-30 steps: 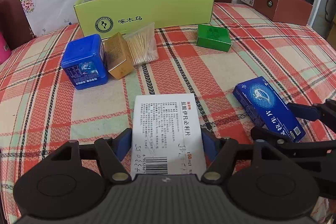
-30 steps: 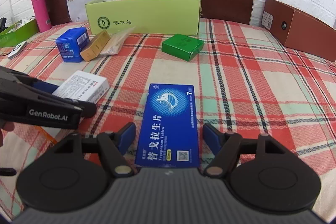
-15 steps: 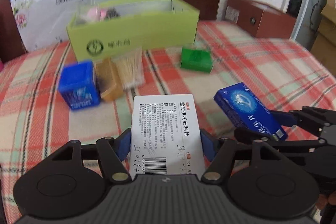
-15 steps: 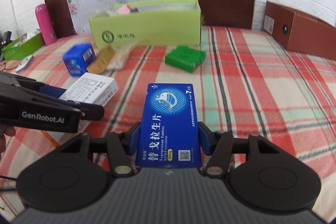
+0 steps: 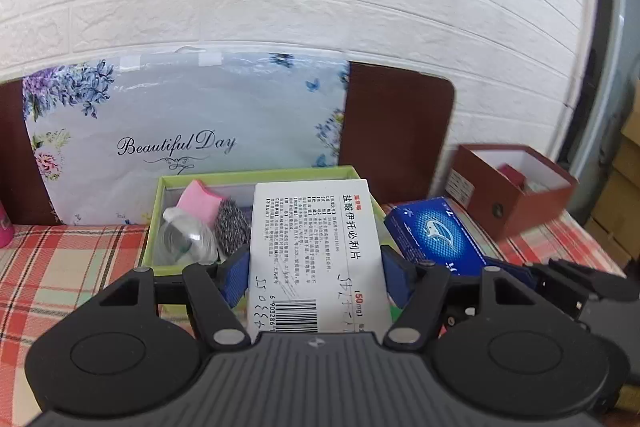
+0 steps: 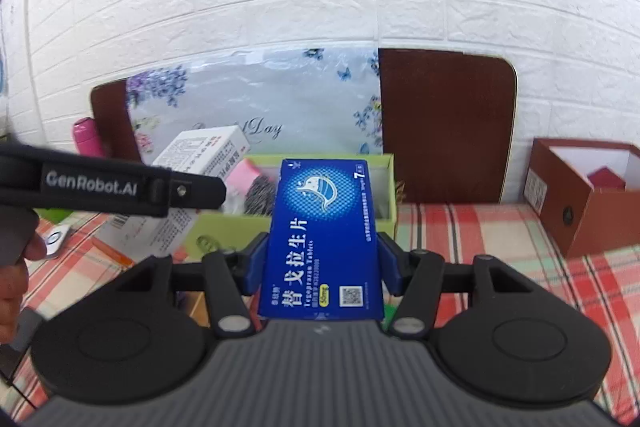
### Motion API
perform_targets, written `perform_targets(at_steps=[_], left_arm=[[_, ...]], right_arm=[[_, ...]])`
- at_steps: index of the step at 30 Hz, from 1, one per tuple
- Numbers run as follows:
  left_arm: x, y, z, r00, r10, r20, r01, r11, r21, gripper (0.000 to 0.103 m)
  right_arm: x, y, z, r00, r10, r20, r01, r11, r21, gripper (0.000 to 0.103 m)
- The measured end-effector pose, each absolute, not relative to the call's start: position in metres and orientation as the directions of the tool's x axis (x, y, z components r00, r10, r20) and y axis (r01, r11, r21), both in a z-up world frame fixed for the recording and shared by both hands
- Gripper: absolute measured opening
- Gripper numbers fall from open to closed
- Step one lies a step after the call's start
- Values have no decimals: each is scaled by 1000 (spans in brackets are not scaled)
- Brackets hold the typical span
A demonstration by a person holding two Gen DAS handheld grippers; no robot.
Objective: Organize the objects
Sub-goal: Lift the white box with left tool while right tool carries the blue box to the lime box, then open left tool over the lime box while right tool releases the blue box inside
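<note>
Left gripper (image 5: 314, 277) pinching white medicine box (image 5: 316, 251), right gripper (image 6: 322, 265) clamping blue tablet box (image 6: 322, 239), both before green box (image 5: 158, 223)

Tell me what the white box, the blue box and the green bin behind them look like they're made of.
White box: likely thin matte paperboard, with flat printed panels, crisp edges and pen marks.
Blue box: likely coated paperboard with a slight sheen, sharp folds and glossy print.
Green bin: probably rigid cardboard, with thick straight walls, a matte green outside and a pale lining.
</note>
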State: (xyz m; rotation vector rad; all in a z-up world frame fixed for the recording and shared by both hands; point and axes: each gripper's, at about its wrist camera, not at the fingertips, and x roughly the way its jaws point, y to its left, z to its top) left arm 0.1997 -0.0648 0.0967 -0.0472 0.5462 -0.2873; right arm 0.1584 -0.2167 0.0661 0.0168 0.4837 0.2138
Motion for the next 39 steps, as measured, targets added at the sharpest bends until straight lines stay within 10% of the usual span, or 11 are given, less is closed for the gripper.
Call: perform_targets(at_steps=[23, 28, 39], left_arm=[[379, -63, 25, 752, -207, -626, 110, 975, -191, 78], [381, -56, 27, 797, -137, -588, 37, 983, -178, 101], [341, -61, 67, 811, -112, -574, 71, 993, -92, 101]], right_arm=[[348, -207, -14, 806, 175, -565, -207, 978, 8, 56], [344, -198, -20, 836, 176, -520, -244, 968, -64, 94], [310, -198, 12, 883, 155, -443, -212, 974, -82, 103]])
